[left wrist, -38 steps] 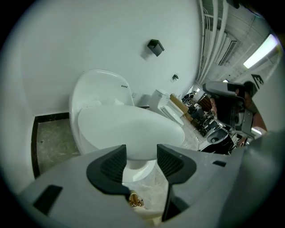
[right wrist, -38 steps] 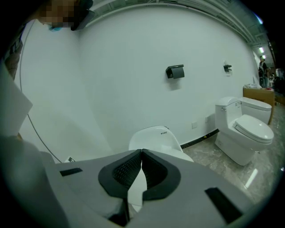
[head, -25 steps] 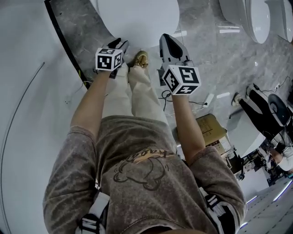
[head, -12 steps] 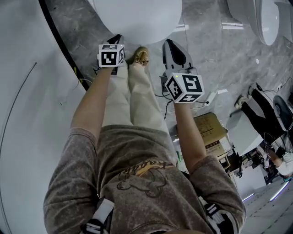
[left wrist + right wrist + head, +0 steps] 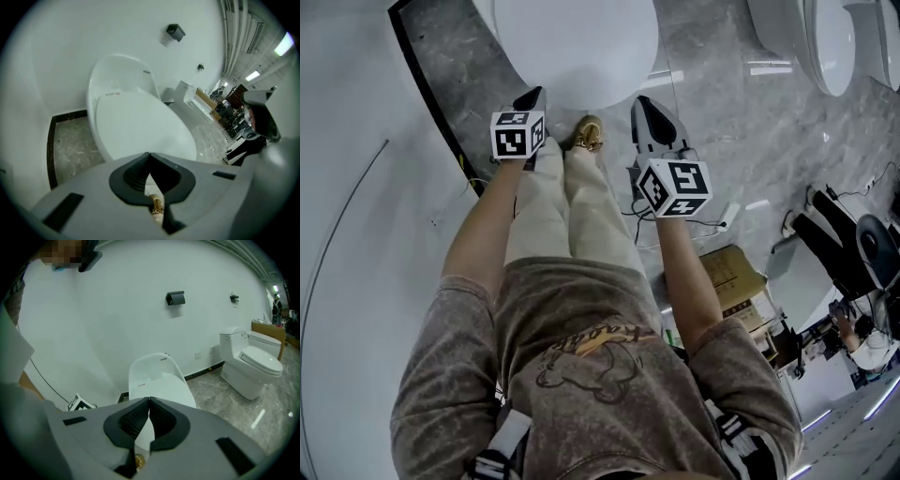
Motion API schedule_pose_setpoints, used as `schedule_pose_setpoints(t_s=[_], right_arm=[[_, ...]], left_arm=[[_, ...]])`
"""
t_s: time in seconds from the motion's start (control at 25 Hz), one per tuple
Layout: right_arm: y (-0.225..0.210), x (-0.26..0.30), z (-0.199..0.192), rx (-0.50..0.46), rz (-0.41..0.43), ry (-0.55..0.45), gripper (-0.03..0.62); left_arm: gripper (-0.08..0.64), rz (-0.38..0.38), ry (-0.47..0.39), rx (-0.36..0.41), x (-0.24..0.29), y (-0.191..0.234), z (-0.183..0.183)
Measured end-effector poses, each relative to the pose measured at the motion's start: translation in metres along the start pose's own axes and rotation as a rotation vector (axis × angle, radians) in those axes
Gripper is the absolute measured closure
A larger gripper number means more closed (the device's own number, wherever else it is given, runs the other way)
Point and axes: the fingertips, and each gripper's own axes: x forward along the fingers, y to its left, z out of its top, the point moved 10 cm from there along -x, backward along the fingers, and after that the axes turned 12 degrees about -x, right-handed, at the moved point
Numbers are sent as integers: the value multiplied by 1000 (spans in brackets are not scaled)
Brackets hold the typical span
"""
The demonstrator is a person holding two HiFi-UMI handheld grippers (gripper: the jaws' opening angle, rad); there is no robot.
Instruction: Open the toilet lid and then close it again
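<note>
The white toilet (image 5: 577, 47) stands in front of me with its lid (image 5: 140, 126) down flat; it also shows in the right gripper view (image 5: 161, 380). My left gripper (image 5: 532, 96) hangs just short of the lid's front edge, on its left side. Its jaws have just been closing and now meet tip to tip (image 5: 149, 153) with nothing between them. My right gripper (image 5: 645, 101) hovers at the lid's front right, clear of it. It is shut too (image 5: 149, 399) and holds nothing.
The person's legs and a gold shoe (image 5: 589, 131) stand between the grippers. A black floor strip (image 5: 431, 84) runs along the white wall at left. Other toilets (image 5: 825, 37) stand on the grey floor at right, with a cardboard box (image 5: 731, 267) and cables behind.
The left gripper's jaws have gone from open to shut, empty. Both grippers stay near the lid's front edge, the right one slightly lower.
</note>
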Motion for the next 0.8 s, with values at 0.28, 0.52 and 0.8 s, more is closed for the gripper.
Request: schedule_pose_setpoints(t_s=[0.28, 0.52, 0.8], right_arm=[[8, -56, 99, -67, 22, -122, 565], [37, -100, 182, -166, 81, -274, 565], [74, -178, 250, -230, 87, -426, 565]], left_arm=[[551, -81, -148, 62, -128, -68, 95], [551, -190, -328, 114, -250, -118, 177], [551, -254, -534, 277, -391, -171, 199]])
